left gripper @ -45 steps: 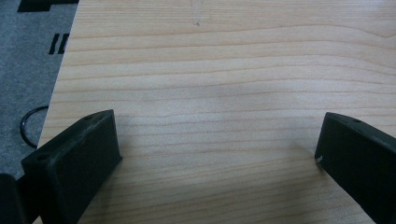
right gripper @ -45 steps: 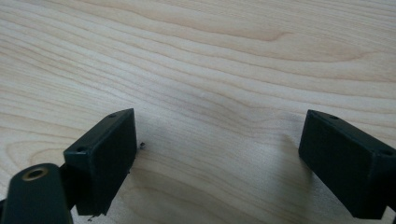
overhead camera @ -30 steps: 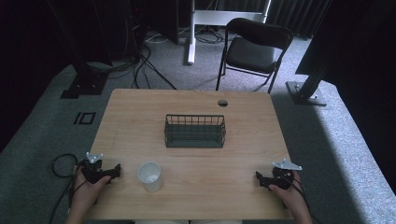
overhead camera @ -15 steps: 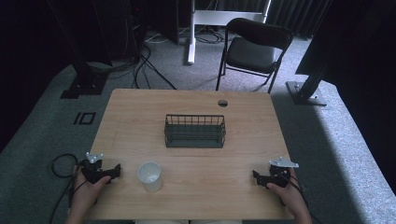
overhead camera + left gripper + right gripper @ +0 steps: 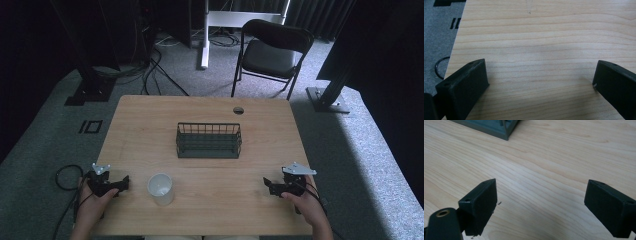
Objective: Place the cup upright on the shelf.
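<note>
Two grippers rested low over the near edge of the table [image 5: 200, 120], one in each of the person's hands. On the left gripper [image 5: 119, 183], the jaws stood wide apart with nothing but bare wood grain between them, as its own view showed, and the table's left edge and grey carpet lay off to that side. Its cable [image 5: 62, 177] looped on the floor just behind it. Just beside this gripper, toward the table's middle, stood a white cup [image 5: 161, 188], upright and untouched, apart from the jaw tips.

On the right gripper [image 5: 267, 185], the jaws were likewise spread wide and held nothing; only tabletop showed between them in its own view. Well ahead of it and off toward the other gripper sat a dark wire basket [image 5: 208, 141], one corner of which [image 5: 505, 131] appeared at the top of the right gripper view. The basket lay well apart from both grippers, farther out than the cup. Beyond the table's far edge stood a black folding chair [image 5: 270, 52].
</note>
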Demonstrator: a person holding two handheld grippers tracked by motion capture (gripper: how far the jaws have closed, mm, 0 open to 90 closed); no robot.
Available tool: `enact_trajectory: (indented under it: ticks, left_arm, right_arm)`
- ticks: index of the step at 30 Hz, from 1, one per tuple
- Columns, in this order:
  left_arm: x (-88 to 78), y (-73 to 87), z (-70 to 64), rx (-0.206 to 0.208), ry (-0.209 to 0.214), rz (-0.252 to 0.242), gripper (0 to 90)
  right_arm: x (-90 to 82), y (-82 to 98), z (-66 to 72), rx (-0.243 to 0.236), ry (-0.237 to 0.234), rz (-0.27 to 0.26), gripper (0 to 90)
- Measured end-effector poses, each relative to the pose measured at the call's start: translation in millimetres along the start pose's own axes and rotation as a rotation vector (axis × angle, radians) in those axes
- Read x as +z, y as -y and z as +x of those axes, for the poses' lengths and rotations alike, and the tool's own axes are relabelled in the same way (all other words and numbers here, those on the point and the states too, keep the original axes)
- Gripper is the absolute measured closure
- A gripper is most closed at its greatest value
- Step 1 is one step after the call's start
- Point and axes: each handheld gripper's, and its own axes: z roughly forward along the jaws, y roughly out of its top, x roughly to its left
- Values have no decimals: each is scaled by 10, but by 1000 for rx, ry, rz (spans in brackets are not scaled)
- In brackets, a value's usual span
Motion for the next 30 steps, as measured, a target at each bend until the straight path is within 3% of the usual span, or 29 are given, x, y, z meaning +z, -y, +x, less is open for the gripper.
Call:
enact_trajectory:
  ticks: [18,30]
  left_arm:
    - [0,0,0,0,0,0,1]
    - [0,0,0,0,0,0,1]
  right_arm:
    - [131,-147,222,-56,-88,-15,124]
    - [262,-251,459,-108,-181,-23,124]
